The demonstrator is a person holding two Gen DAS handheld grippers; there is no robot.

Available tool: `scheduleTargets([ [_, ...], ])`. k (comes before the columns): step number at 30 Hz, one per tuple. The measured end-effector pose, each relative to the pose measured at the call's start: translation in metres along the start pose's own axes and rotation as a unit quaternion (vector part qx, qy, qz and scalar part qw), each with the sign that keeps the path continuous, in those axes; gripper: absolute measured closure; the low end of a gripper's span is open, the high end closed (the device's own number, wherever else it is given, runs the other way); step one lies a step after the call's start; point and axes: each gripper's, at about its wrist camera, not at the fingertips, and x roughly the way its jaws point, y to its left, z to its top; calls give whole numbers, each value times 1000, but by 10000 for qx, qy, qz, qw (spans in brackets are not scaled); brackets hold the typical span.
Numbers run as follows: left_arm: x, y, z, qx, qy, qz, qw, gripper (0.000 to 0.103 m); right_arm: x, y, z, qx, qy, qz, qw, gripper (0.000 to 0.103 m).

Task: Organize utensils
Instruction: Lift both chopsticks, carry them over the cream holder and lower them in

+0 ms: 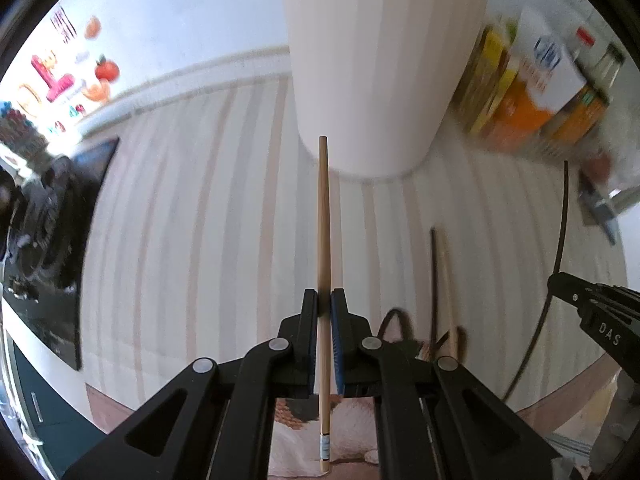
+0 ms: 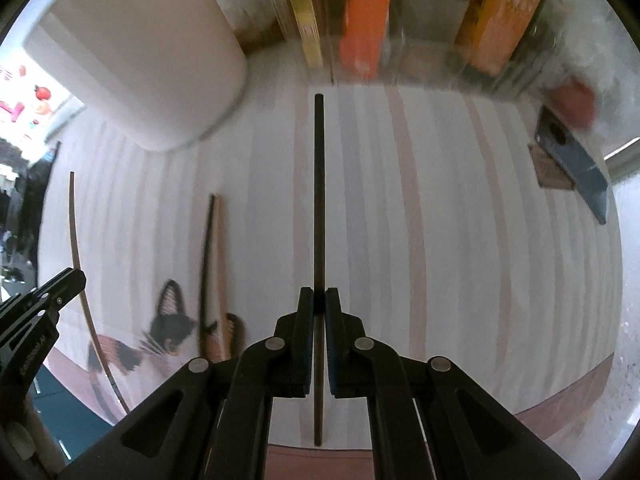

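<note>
My left gripper point(image 1: 325, 294) is shut on a light wooden chopstick point(image 1: 323, 216), whose tip points at the foot of a tall white container point(image 1: 372, 72). My right gripper point(image 2: 319, 293) is shut on a dark chopstick point(image 2: 319, 200) held above the striped tablecloth point(image 2: 440, 240). In the right wrist view the white container point(image 2: 140, 60) stands at the upper left. A dark chopstick point(image 2: 207, 256) and a light chopstick point(image 2: 220, 264) lie side by side on the cloth between the two grippers. Each gripper shows at the edge of the other's view: the right gripper point(image 1: 554, 280) and the left gripper point(image 2: 76, 276).
Bottles and boxes point(image 1: 520, 92) stand in a row behind the container. A dark phone point(image 2: 572, 160) lies at the right on the cloth. A cat picture point(image 2: 168, 320) sits near the table's front edge. A dark mat point(image 1: 68, 240) lies at the left.
</note>
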Motion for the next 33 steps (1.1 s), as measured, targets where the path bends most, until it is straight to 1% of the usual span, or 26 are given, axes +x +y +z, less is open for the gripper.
scheduleTargets([
  [4, -32, 3, 10, -48, -410, -90, 9991, 99, -31, 3, 2, -65, -414, 115, 9991, 98],
  [5, -39, 1, 17, -52, -513, -104, 9986, 99, -41, 3, 4, -106, -551, 145, 9983, 98],
  [7, -56, 1, 23, -87, -746, -128, 9971, 99, -60, 8, 10, -186, -835, 202, 9961, 98],
  [10, -81, 11, 35, -138, -1108, -190, 9936, 99, -88, 15, 17, -266, -1211, 286, 9919, 98],
  [13, -115, 16, 50, -236, -1517, -304, 9877, 99, -114, 21, 29, -298, -1526, 403, 9870, 98],
  [14, -120, 24, 60, -258, -1629, -343, 9857, 99, -125, 25, 34, -306, -1657, 465, 9846, 98],
  [18, -162, 37, 90, -397, -2136, -577, 9744, 99, -165, 36, 52, -381, -2091, 639, 9751, 98],
  [23, -198, 43, 132, -527, -2618, -872, 9597, 99, -233, 47, 82, -508, -2612, 880, 9599, 98],
  [25, -205, 42, 146, -579, -2796, -918, 9540, 99, -260, 51, 98, -550, -2765, 1045, 9537, 98],
  [28, -208, 43, 171, -705, -3062, -955, 9445, 99, -285, 59, 121, -609, -2933, 1177, 9468, 98],
  [30, -203, 44, 188, -793, -3198, -992, 9389, 99, -294, 67, 135, -641, -3051, 1152, 9431, 98],
  [32, -192, 44, 203, -827, -3292, -970, 9356, 99, -296, 76, 146, -656, -3103, 1145, 9414, 98],
  [33, -186, 43, 209, -832, -3297, -984, 9353, 99, -296, 80, 150, -654, -3113, 1138, 9412, 98],
])
